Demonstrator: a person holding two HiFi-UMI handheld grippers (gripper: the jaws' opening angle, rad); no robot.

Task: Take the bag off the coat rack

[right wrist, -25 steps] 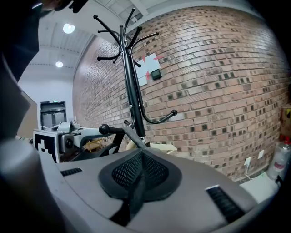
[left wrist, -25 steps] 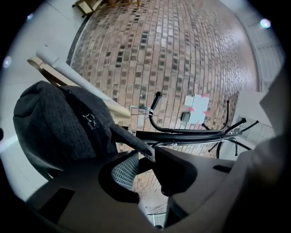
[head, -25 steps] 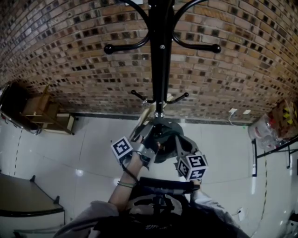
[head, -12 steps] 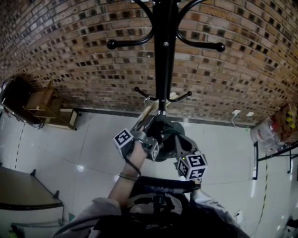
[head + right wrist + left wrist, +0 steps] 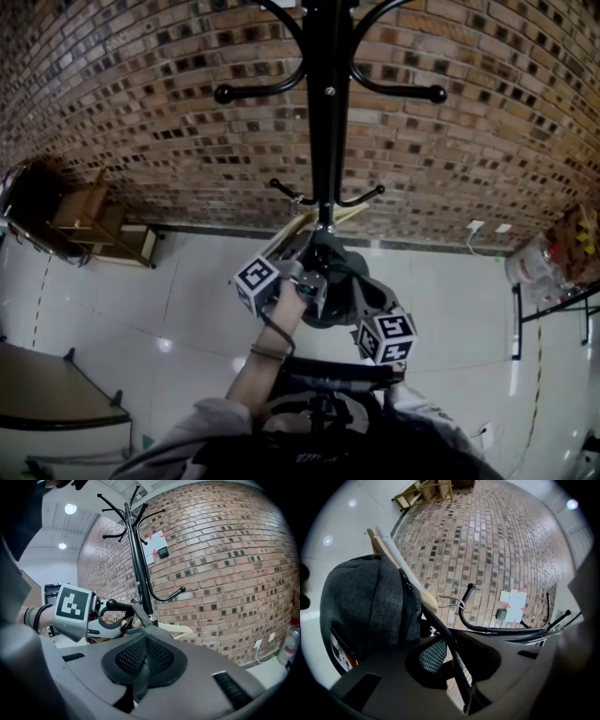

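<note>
The dark grey bag point(image 5: 339, 279) hangs low on the coat rack point(image 5: 328, 112), just under its small lower hooks and close against the pole, above the rack's foot. A thin black strap point(image 5: 440, 625) runs from the top of the bag down between the two jaws of the left claw point(image 5: 457, 660). Those jaws are closing around the strap, and a sliver of gap shows beside it, so they have not yet pinched it. The right claw point(image 5: 146, 660), on the near side of the rack, is closed tight, its mesh pads clamped on a fold of the bag's grey cloth that rises towards the lower hooks. Seen from that claw, the left claw sits just left of the pole at the height of the lower hooks. Pale wooden planks point(image 5: 298, 230) lean beside the rack, behind the bag. The brick wall point(image 5: 141, 122) stands right behind the rack, and the glossy white floor point(image 5: 187, 300) spreads out from its foot. A wooden frame point(image 5: 89, 220) rests against the wall well to the left of the rack.
</note>
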